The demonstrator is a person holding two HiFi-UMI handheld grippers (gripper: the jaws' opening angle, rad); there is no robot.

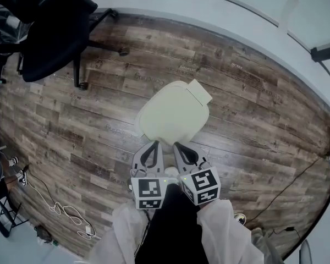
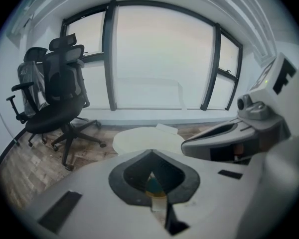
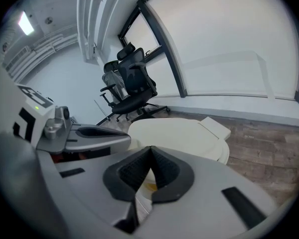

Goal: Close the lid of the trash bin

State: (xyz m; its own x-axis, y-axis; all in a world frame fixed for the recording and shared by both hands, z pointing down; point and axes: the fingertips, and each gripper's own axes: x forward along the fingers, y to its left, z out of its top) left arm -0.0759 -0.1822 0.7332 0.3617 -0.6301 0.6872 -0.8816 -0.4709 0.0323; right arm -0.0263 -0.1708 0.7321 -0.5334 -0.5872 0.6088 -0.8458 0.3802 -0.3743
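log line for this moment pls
trash bin lid: down, flat | left gripper: shut, empty, tips by lid's near edge | right gripper: shut, empty, beside left | office chair: far left

Trash bin [image 1: 171,114] at mid-floor [image 1: 253,92], my left gripper [image 1: 154,145] and right gripper [image 1: 177,145] side by side at its near edge, office chair [image 1: 52,34] in the floor's far-left corner, cables [image 1: 60,209] along the near-left edge, window [image 2: 162,63] behind bin and chair.
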